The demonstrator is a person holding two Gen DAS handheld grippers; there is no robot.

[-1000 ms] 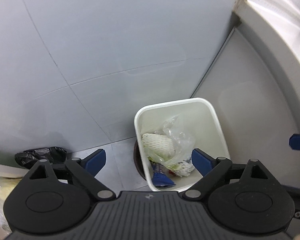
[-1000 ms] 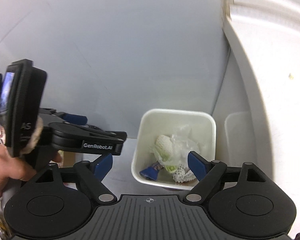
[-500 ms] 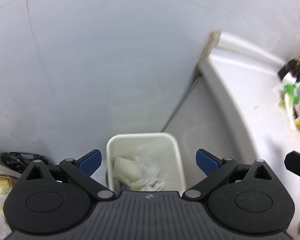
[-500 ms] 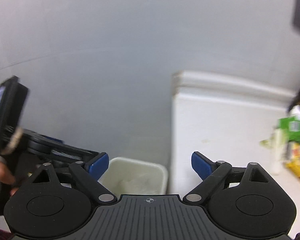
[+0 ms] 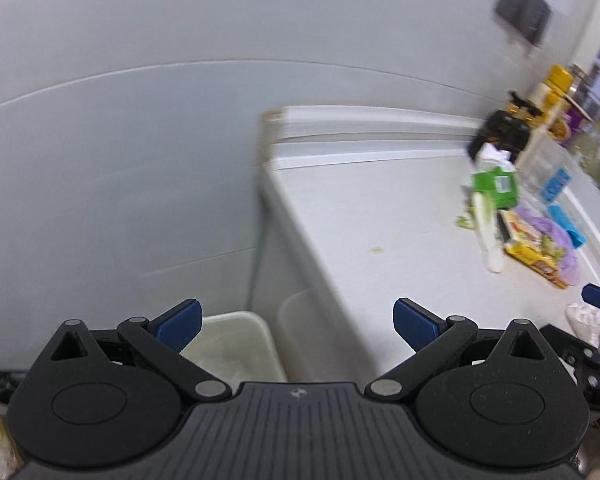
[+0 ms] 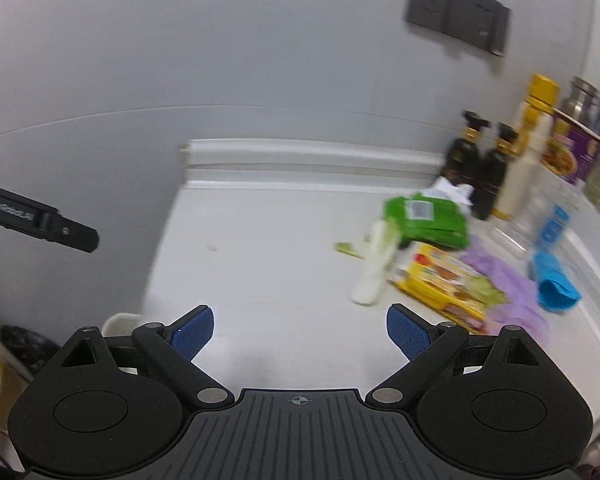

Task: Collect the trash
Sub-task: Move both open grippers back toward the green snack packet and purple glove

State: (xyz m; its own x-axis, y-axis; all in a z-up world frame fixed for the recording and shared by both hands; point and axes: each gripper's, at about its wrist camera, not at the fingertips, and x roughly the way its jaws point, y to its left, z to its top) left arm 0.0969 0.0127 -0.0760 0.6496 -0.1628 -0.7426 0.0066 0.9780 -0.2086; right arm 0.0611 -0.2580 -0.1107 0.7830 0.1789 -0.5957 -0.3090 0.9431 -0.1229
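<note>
Both tools, left tool (image 5: 296, 322) and right tool (image 6: 300, 330), gape empty; the light, crinkly green packet (image 6: 426, 222) near the tabletop's (image 6: 268, 280) back edge should pinch easily at a loose edge.

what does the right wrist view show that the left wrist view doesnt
Only the right wrist view shows the blue cloth whole, the cream bottle with the yellow cap, and the open right gripper over the counter. Only the left wrist view shows the inside of the white bin on the floor and the open left gripper. Both share the counter, the green packet, the yellow box and the dark bottles.
</note>
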